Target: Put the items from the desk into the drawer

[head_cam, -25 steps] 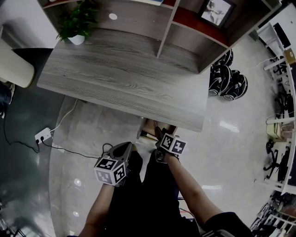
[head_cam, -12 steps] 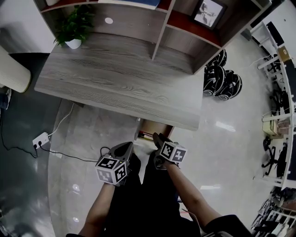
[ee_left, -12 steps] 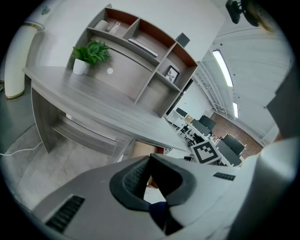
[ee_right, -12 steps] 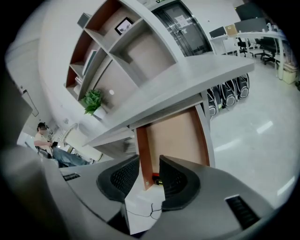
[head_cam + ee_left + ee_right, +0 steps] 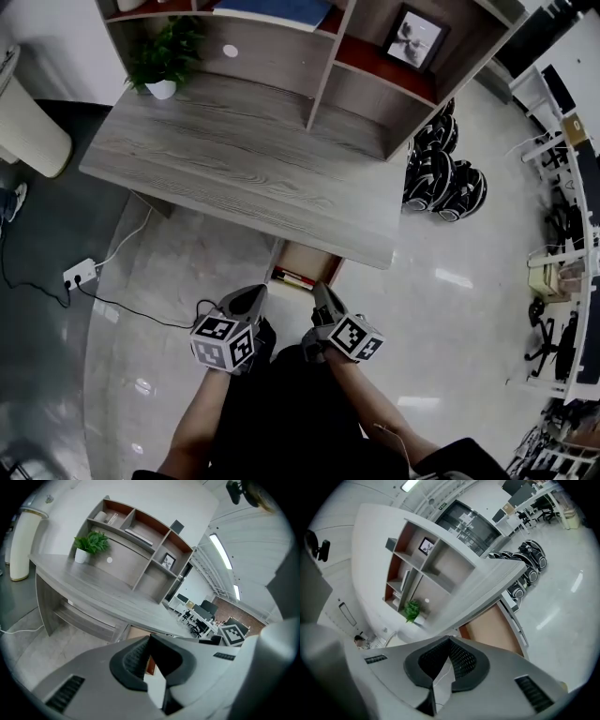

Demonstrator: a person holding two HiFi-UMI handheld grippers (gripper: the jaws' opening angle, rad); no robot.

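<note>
The right gripper [image 5: 322, 291] has drawn back from the open drawer [image 5: 314, 262]. A second ago its tip reached in under the front edge of the surface [image 5: 234, 169]; now it hangs just short of the drawer, nearer the person's legs. Its jaws have just been closing and now meet at the tips with nothing between them. The left gripper [image 5: 255, 294] is about where it was, beside the right one, its jaws also together and empty. The drawer stands open under the surface's front edge. An item [image 5: 292, 278], flat with a red edge, lies inside it toward the left. A plant [image 5: 167, 58] stands at the surface's far left corner.
</note>
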